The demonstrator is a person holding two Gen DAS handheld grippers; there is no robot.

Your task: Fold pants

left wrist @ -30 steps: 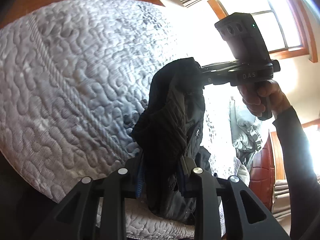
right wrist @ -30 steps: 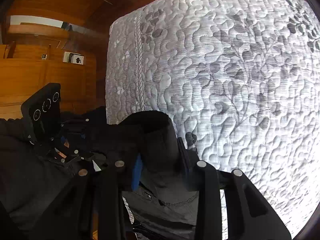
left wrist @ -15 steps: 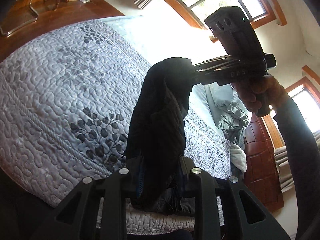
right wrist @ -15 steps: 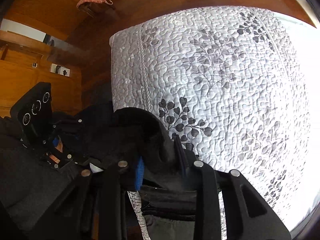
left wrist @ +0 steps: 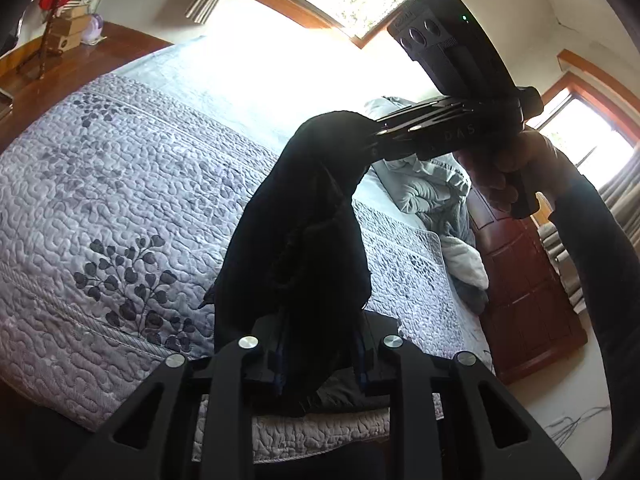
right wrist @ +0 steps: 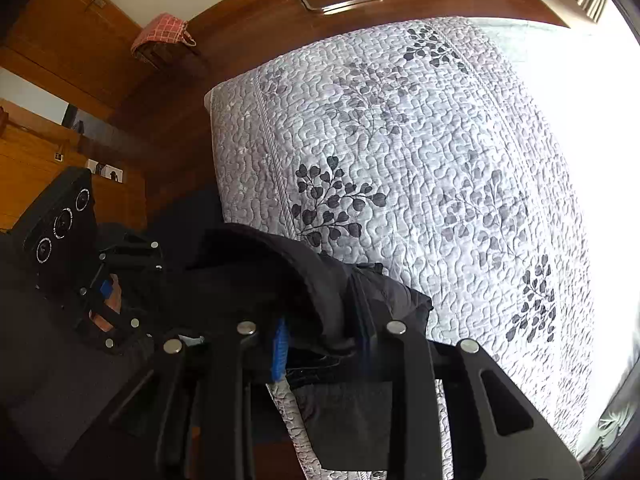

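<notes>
Above quilted bed (left wrist: 120, 184): pants (left wrist: 304, 240) between clamped grippers.

I've got the black pants (left wrist: 304, 248) up off the quilt, bunched into a thick dark rope of cloth. From the left wrist view it runs from near centre up and to the right. On the right wrist view the pants (right wrist: 320, 292) drape in folds, low and left of centre, one end trailing below.
</notes>
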